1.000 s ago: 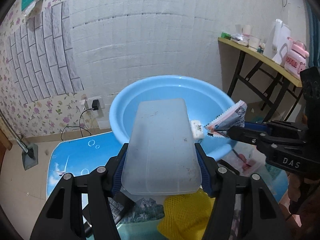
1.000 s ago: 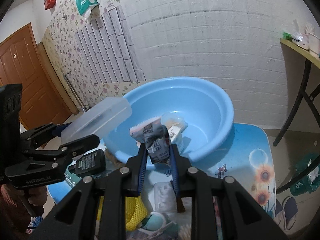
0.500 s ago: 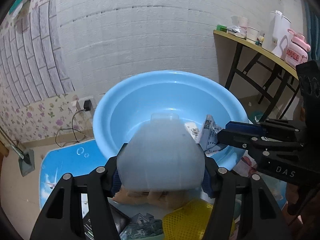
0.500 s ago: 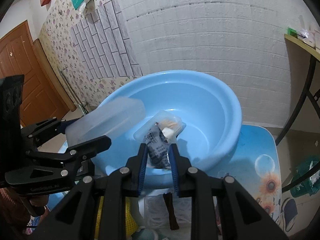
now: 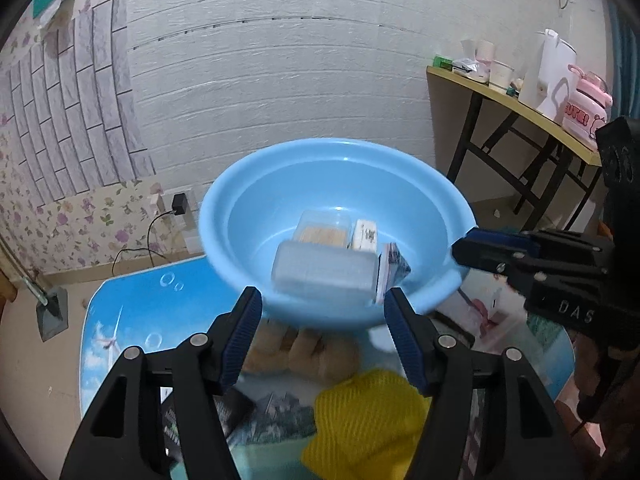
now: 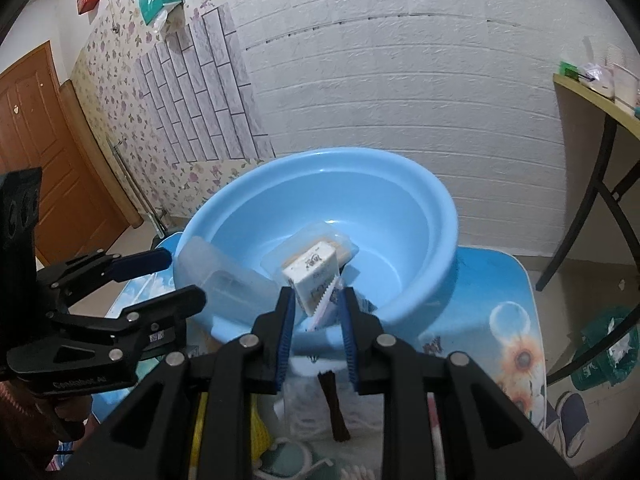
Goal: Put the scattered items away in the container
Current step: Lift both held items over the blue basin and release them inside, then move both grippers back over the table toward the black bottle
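Basin (image 5: 336, 143) sits at the far end of the counter (image 5: 132, 312), open side up, so things can be dropped in from the near side. Already inside it: frosted box (image 5: 324, 274), blurred and leaning on the near wall; biscuit tray (image 5: 320, 232) behind it; snack packet (image 5: 394, 270) on edge beside it. Left claw (image 5: 322, 300) hangs just short of the rim, jaws apart and opening, nothing between the pads, which fits a release over the basin. Right claw (image 6: 317, 300) is nearly together. The packet's toothed edge shows at its tips in its own view, but the left view shows the packet clear of it, so I judge it not gripped. Yellow net (image 5: 368, 412) and tan bun-like lumps (image 5: 304, 352) lie on the counter, unsorted.
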The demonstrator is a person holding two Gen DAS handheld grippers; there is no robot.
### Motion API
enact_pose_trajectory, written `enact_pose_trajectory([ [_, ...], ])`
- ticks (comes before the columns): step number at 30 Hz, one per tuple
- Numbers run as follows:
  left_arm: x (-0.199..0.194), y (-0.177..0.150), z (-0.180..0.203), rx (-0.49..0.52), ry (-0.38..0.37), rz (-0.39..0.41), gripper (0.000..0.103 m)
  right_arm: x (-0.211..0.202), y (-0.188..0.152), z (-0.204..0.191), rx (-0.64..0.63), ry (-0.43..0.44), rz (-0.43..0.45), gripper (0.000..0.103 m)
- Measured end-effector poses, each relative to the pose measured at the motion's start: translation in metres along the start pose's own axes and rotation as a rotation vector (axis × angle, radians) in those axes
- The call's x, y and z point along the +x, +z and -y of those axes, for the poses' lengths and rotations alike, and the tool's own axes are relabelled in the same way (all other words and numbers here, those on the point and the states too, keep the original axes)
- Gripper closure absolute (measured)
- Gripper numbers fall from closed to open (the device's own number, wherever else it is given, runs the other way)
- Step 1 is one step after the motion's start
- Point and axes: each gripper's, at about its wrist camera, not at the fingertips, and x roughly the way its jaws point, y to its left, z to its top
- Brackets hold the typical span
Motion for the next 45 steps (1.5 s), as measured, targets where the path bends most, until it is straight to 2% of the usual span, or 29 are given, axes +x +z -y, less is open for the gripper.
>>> enact_pose_trajectory([
  [6,-0.022,-0.021,-0.003,-0.032,0.010,-0.005,0.039,-0.019,-0.012,-0.001,0.011,-0.024,-0.002,0.080],
  [14,-0.044,-0.044,-0.002,-0.052,0.031,0.010,0.030,-0.035,-0.039,-0.002,0.001,-0.061,-0.055,0.080],
  [21,-0.059,-0.067,-0.005,-0.021,0.103,0.037,0.007,-0.039,-0.063,0.000,-0.002,-0.072,-0.126,0.080],
  [24,-0.060,-0.078,-0.011,-0.028,0.148,0.021,0.006,-0.037,-0.074,0.007,0.018,-0.104,-0.161,0.080],
  [32,-0.056,-0.105,-0.028,-0.048,0.174,-0.050,0.006,-0.045,-0.092,0.021,0.060,-0.150,-0.178,0.080],
  [35,-0.055,-0.109,-0.034,-0.074,0.178,-0.064,0.006,-0.045,-0.095,0.026,0.084,-0.169,-0.187,0.070],
  [37,-0.055,-0.112,-0.039,-0.094,0.179,-0.069,0.006,-0.045,-0.097,0.028,0.097,-0.172,-0.184,0.055],
  [40,-0.055,-0.114,-0.045,-0.109,0.185,-0.073,0.006,-0.044,-0.097,0.028,0.102,-0.170,-0.184,0.037],
  [45,-0.054,-0.116,-0.054,-0.125,0.202,-0.075,0.005,-0.043,-0.097,0.021,0.080,-0.173,-0.191,0.037],
])
